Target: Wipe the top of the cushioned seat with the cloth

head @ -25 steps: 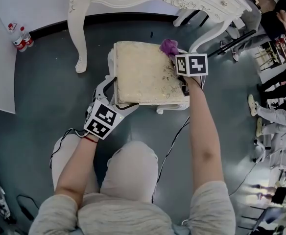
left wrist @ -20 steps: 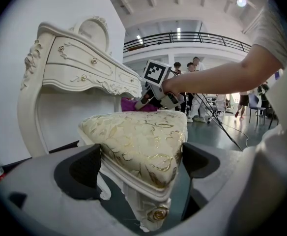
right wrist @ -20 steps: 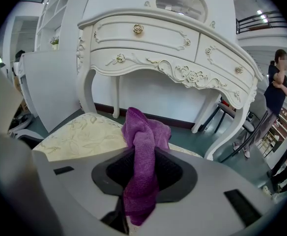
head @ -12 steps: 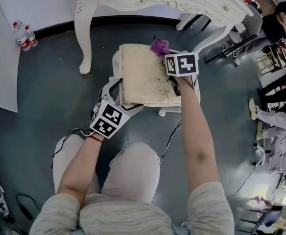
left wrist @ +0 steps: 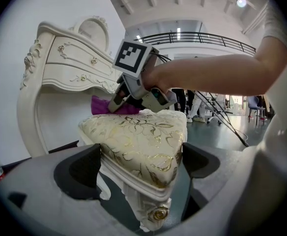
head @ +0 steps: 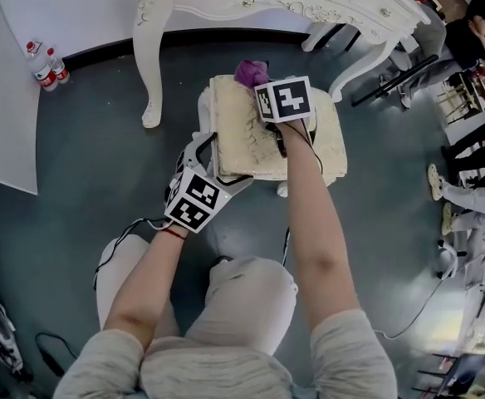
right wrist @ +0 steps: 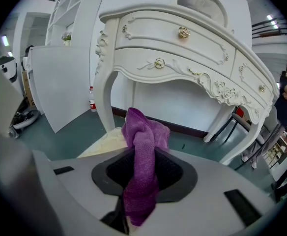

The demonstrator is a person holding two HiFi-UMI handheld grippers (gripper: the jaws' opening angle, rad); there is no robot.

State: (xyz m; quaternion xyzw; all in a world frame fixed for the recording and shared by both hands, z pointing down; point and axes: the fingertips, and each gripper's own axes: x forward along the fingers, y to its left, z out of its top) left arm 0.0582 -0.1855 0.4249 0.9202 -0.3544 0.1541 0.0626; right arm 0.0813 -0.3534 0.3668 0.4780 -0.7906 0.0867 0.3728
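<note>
The right gripper (head: 259, 85), its forearm stretched forward over the cushioned seat (head: 238, 131) and angled downward, clamps the purple cloth (head: 249, 71) at the seat top's far edge, while the left gripper (head: 213, 163), held nearly level, grips the seat's near left corner.

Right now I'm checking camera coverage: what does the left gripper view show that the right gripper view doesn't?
Only the left gripper view: the left gripper clamped on the cushioned seat at its near corner, and the right gripper from outside, with its marker cube. Only the right gripper view: the right jaws pinching the purple cloth, plus a bottle on the floor. Both: cloth, seat and white dressing table.
</note>
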